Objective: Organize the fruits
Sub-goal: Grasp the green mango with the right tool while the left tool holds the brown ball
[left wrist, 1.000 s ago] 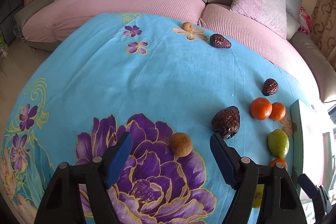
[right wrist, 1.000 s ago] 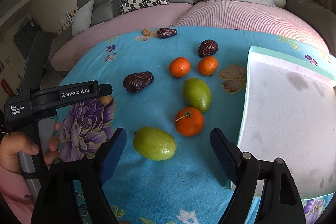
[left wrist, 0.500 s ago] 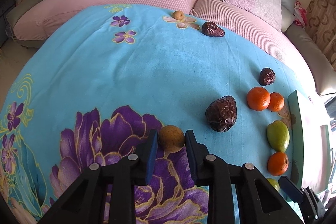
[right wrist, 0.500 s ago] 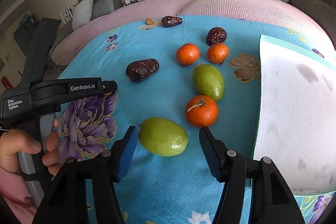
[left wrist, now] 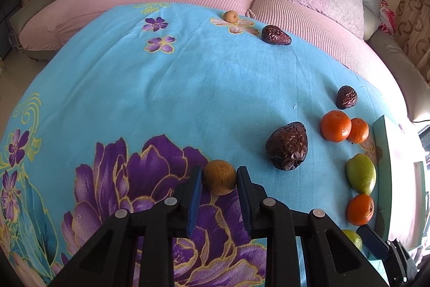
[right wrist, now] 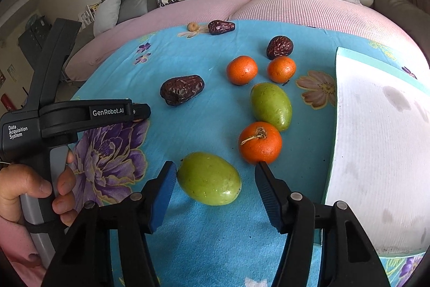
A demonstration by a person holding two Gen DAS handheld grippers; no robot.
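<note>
While the left tool (left wrist: 219, 180) clamps a small round tan-brown fruit (left wrist: 219, 176) resting on the blue floral cloth (left wrist: 166, 88), the right tool (right wrist: 215, 182) stands open astride a green oval fruit (right wrist: 209, 178); pickup step, next closing and lifting.

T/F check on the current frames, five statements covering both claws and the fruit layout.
1. The left claw is closed on the small brown round fruit. True.
2. The right claw grips an orange. False: it is open around the near green fruit, pads not yet touching.
3. Three oranges lie on the blue cloth. True.
4. The white tray already holds fruit. False: no fruit shows on it.
5. Another small tan fruit sits at the far edge, beside a dark wrinkled date. True.
</note>
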